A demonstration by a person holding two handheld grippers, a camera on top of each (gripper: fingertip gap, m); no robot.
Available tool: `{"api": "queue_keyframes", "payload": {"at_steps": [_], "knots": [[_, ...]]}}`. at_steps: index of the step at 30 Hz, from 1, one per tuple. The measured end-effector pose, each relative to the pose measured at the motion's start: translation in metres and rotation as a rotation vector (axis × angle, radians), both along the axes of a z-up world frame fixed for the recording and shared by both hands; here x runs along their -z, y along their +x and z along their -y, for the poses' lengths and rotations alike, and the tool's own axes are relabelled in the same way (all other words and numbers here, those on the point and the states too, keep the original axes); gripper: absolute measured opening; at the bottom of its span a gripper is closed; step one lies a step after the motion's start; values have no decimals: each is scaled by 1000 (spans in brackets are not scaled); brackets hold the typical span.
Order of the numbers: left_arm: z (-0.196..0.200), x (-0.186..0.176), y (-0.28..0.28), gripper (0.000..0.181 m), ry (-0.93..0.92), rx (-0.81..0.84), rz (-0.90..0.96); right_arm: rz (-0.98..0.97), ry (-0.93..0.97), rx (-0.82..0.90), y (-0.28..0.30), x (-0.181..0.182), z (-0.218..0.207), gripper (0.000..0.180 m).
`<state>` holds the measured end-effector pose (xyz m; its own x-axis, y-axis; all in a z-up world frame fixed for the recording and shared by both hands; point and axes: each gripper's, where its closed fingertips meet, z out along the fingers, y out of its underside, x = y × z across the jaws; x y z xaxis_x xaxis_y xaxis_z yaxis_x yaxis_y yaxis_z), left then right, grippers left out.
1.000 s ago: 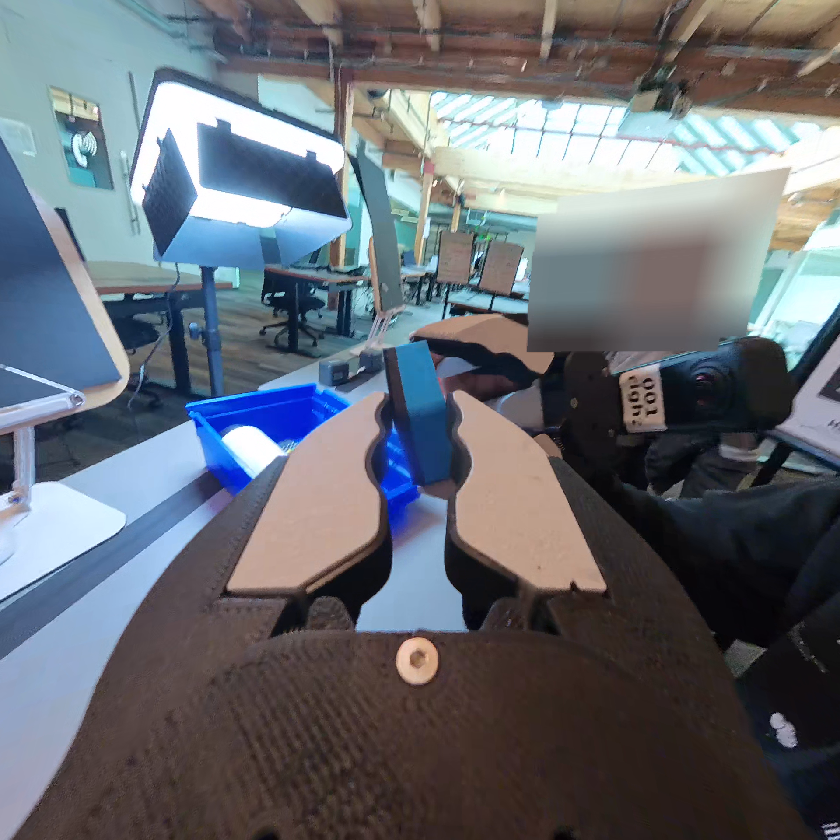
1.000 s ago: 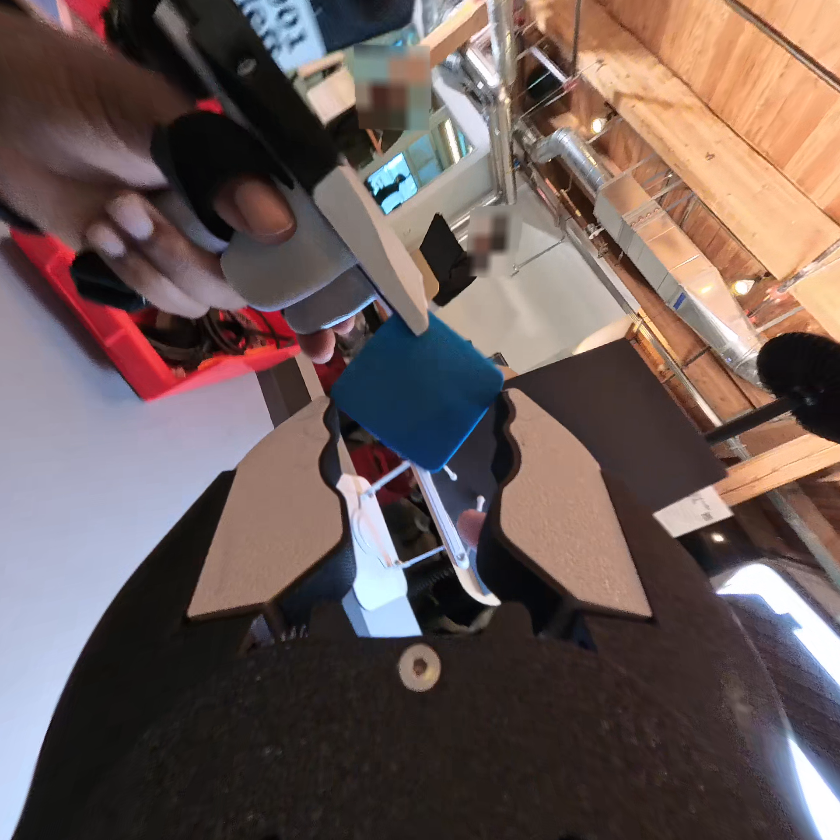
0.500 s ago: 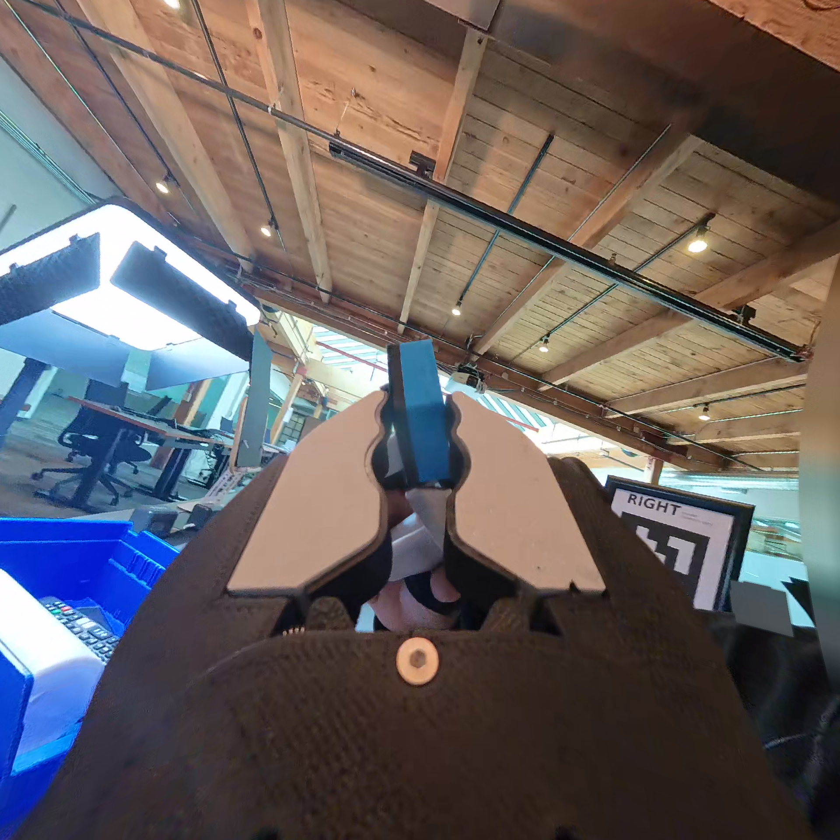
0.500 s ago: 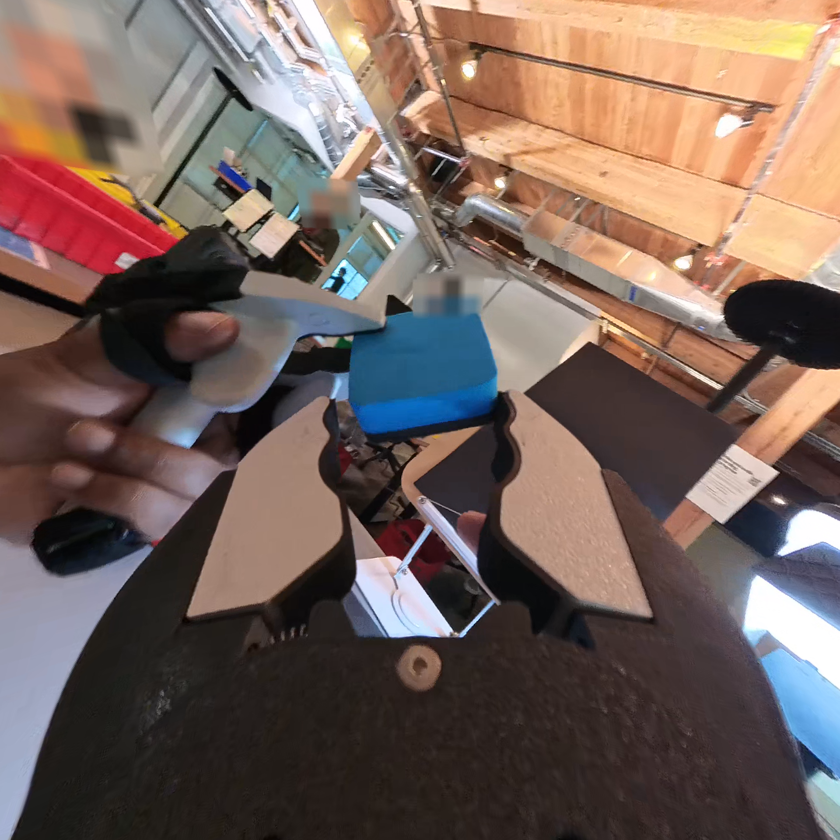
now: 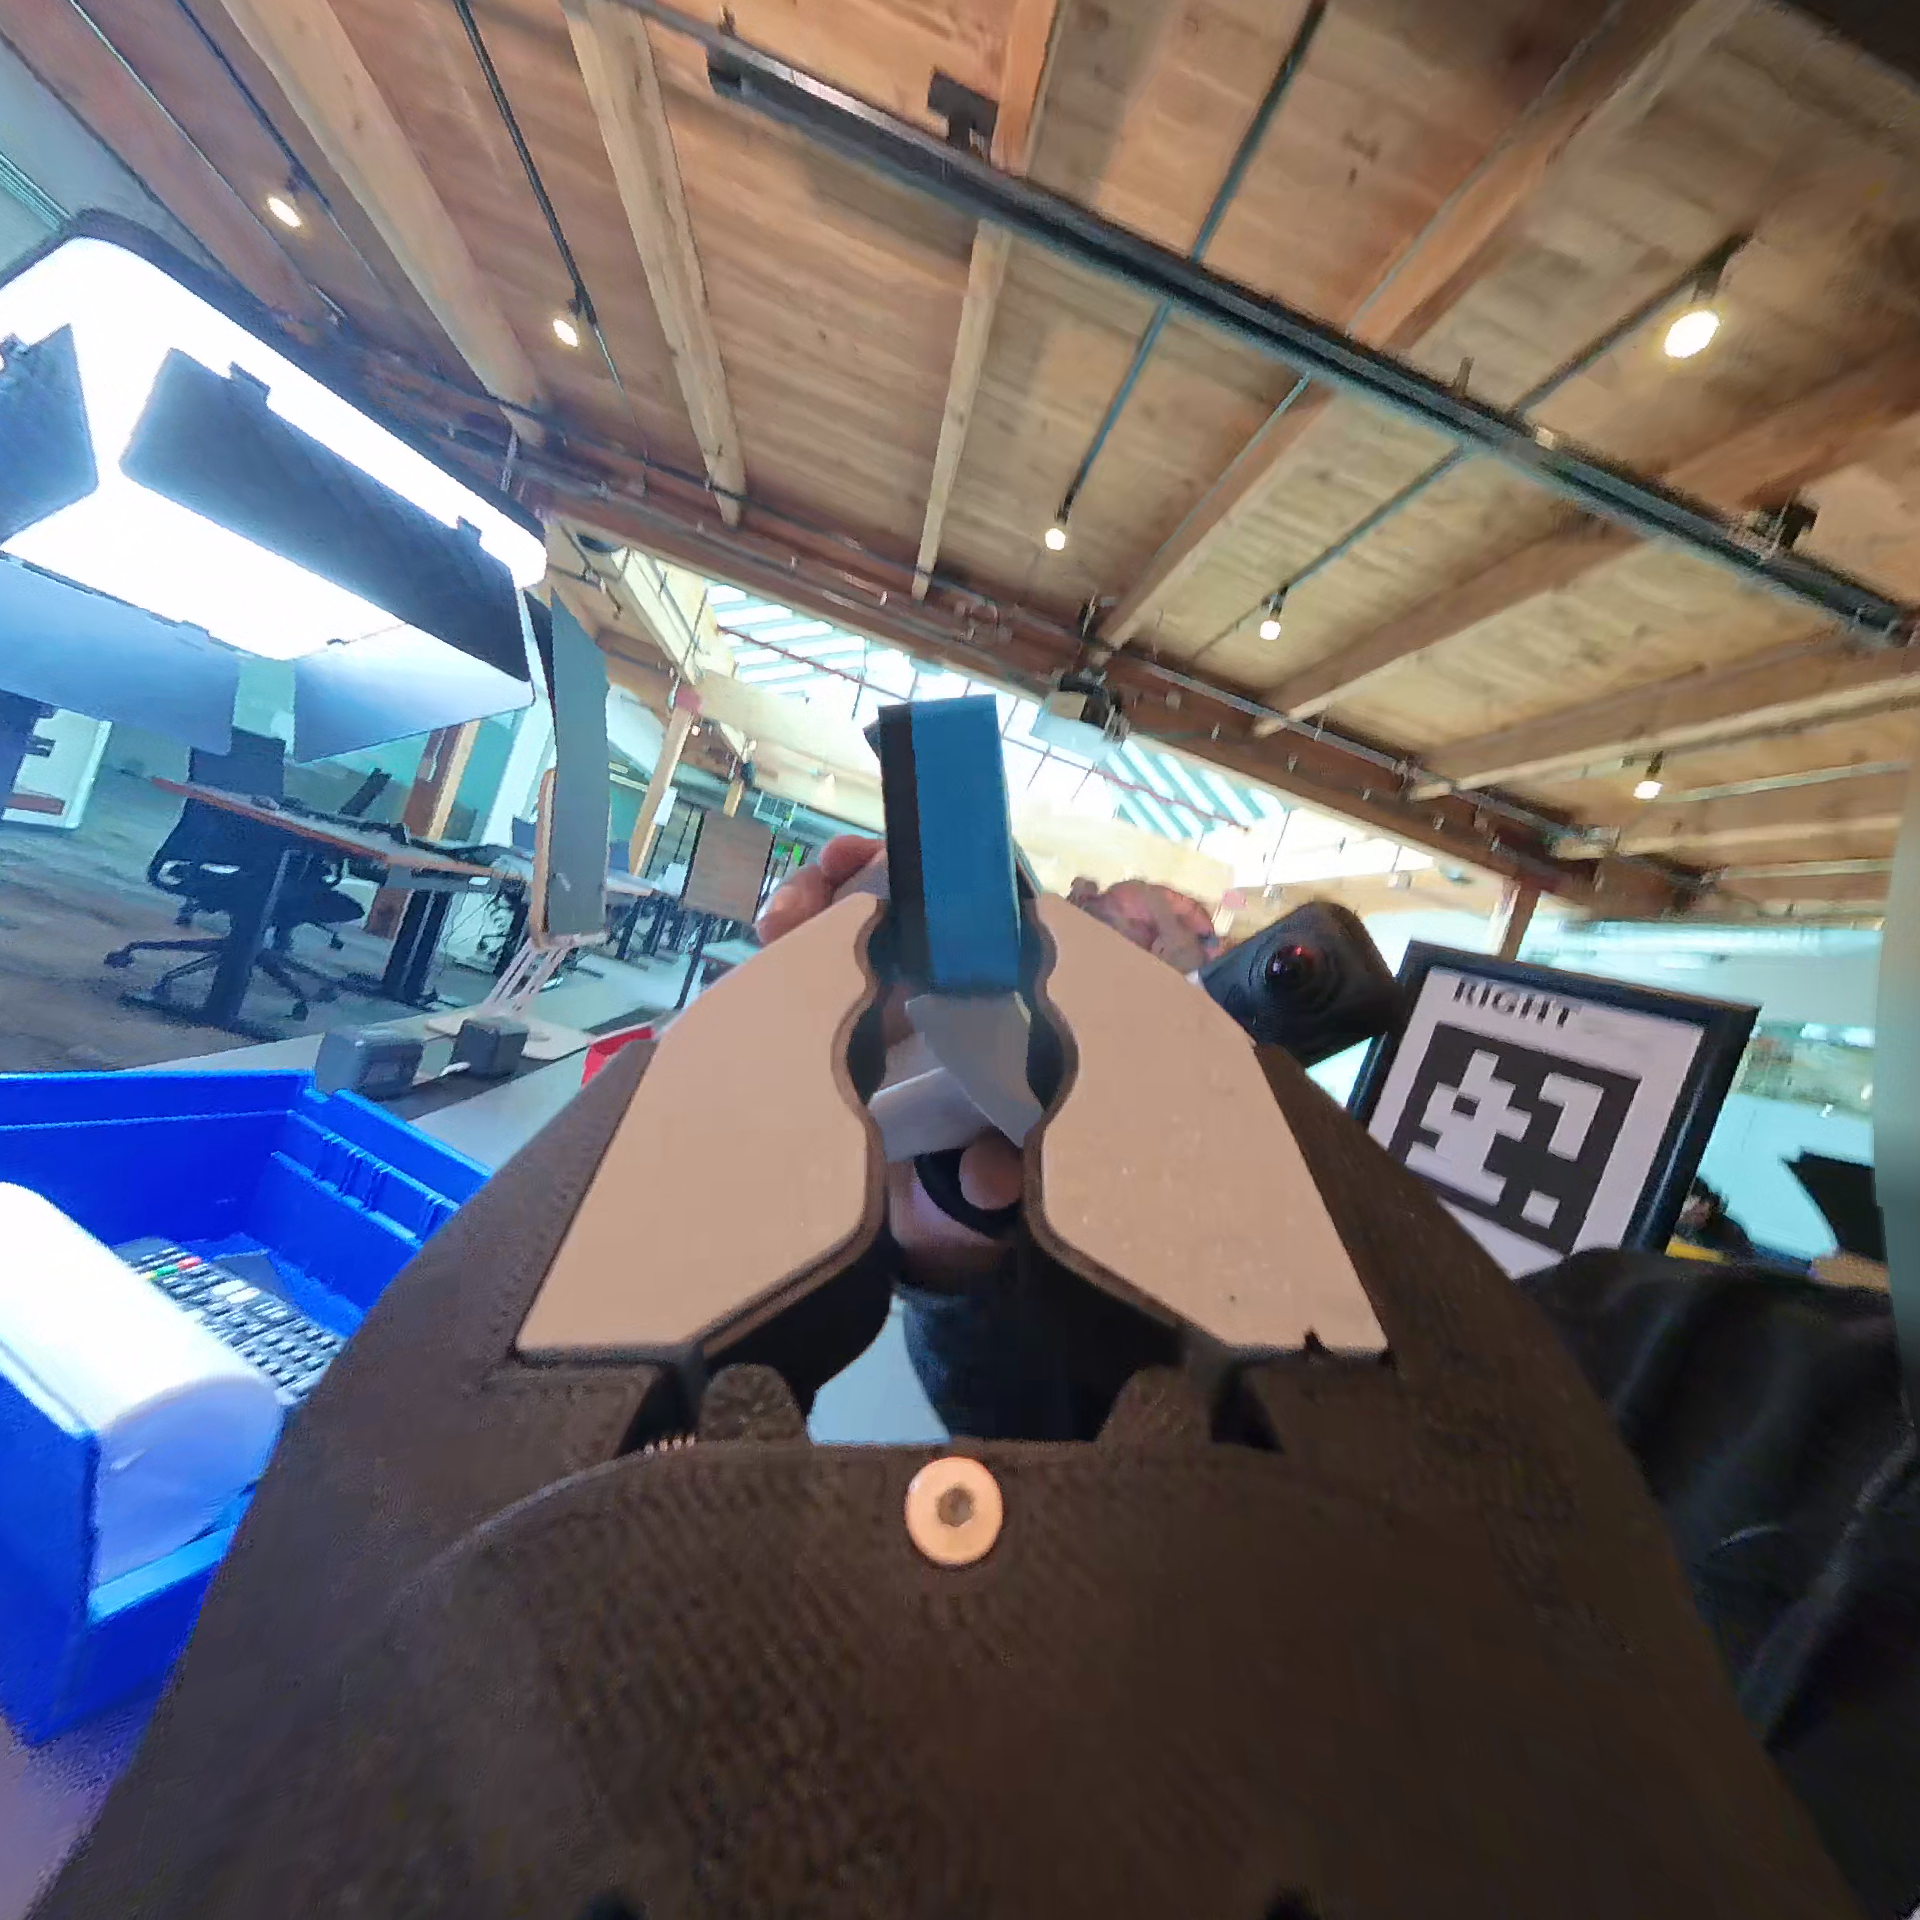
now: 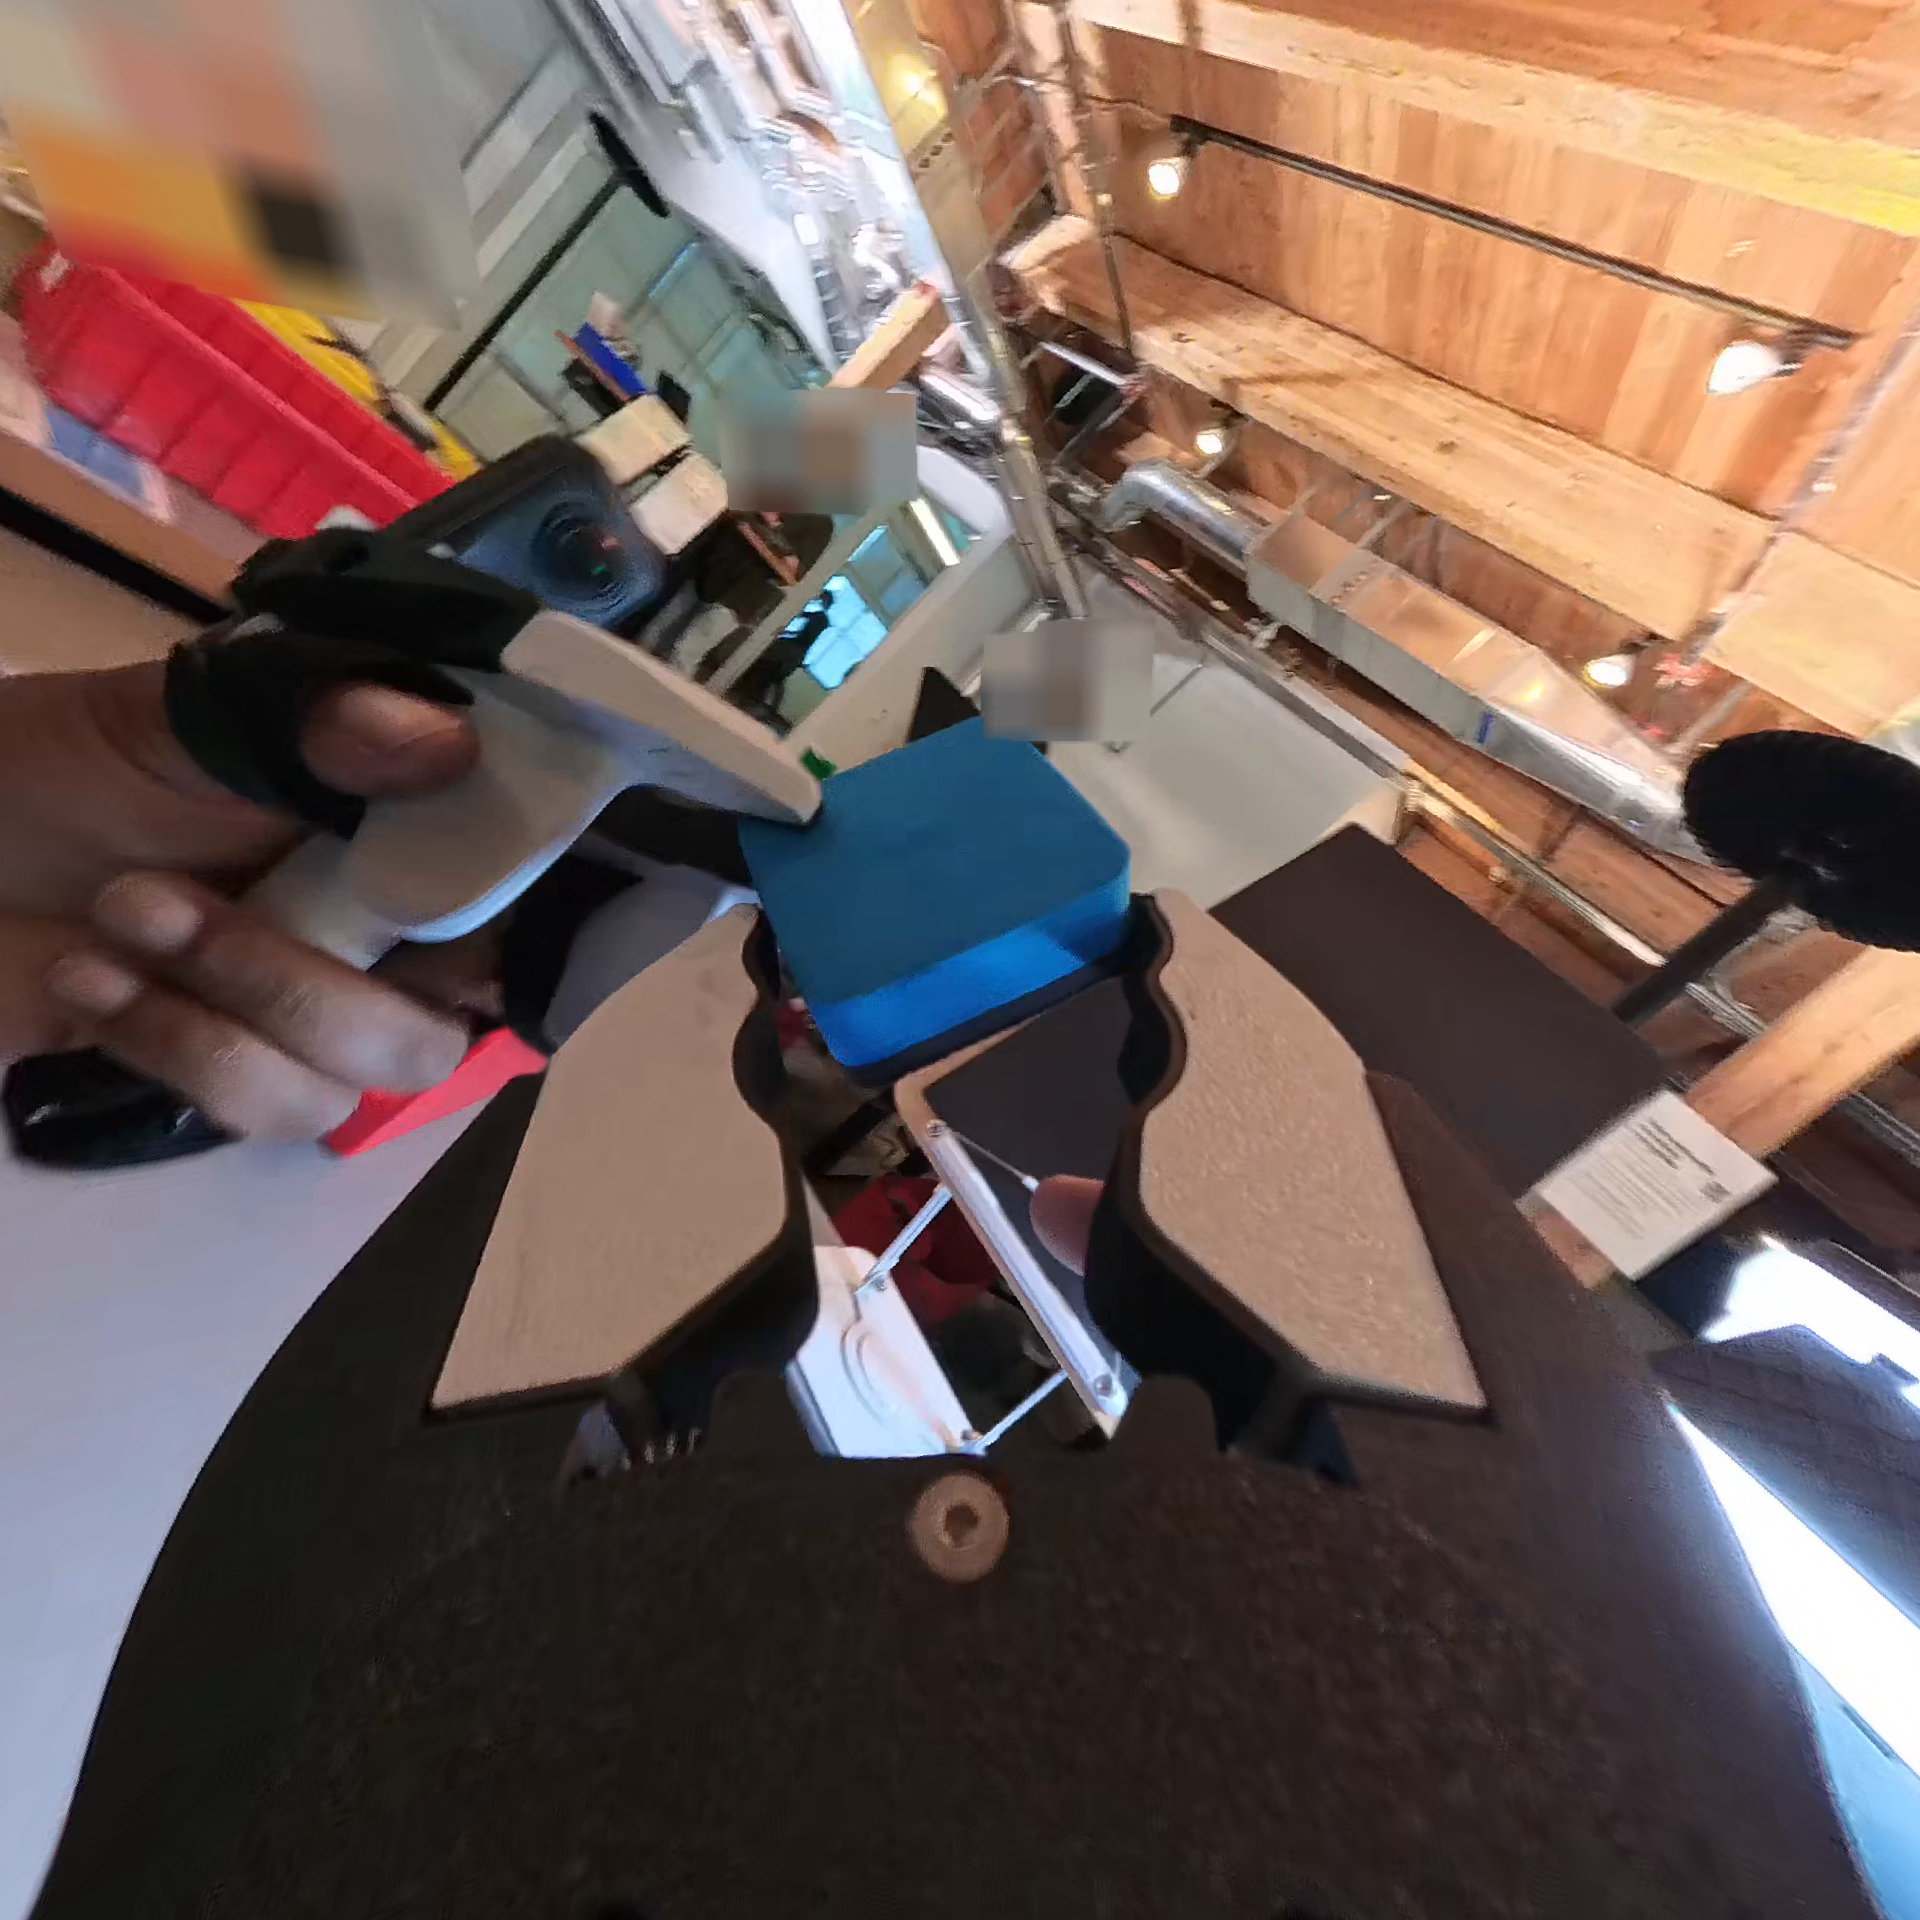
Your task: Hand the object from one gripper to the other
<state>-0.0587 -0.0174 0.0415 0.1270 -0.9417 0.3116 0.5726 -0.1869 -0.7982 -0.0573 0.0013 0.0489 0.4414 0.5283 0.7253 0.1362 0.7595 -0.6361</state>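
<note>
Left gripper point(image 5: 951, 961) pinches the blue block point(image 5: 961, 847), right gripper point(image 6: 951, 961) spread around it: close squarely before releasing

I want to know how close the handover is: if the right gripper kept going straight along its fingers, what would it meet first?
Probably the blue foam block: it sits at the right gripper's open fingertips, held by the left gripper, whose finger lies just beyond. Depth is unclear.
</note>
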Motion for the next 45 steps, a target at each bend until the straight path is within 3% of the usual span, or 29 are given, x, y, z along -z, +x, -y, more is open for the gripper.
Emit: {"api": "queue_keyframes", "payload": {"at_steps": [5,10,16,21,27,33,36,39,45], "knots": [[2,5,2,41,6,-26,-212,220,-35,-73,-1,25,5,63],[-2,23,6,29,-22,-65,-406,373,-47,-113,-8,51,13,64],[-13,1,-14,25,-69,-115,-155,164,-6,-80,-15,28,9,67],[-20,4,-12,25,-153,-88,-9,113,37,25,-25,27,2,77],[-18,11,-1,25,-148,-54,-89,196,20,-7,-18,32,2,70],[-9,32,8,42,-81,-57,-417,428,-47,-126,-12,63,15,70],[-5,46,14,35,-64,-41,-537,490,-63,-160,-13,73,22,70],[-9,40,11,31,-53,-76,-508,434,-84,-148,-15,66,18,68],[-24,11,-19,30,-64,-202,-236,155,-194,-152,-16,32,3,72]]}}
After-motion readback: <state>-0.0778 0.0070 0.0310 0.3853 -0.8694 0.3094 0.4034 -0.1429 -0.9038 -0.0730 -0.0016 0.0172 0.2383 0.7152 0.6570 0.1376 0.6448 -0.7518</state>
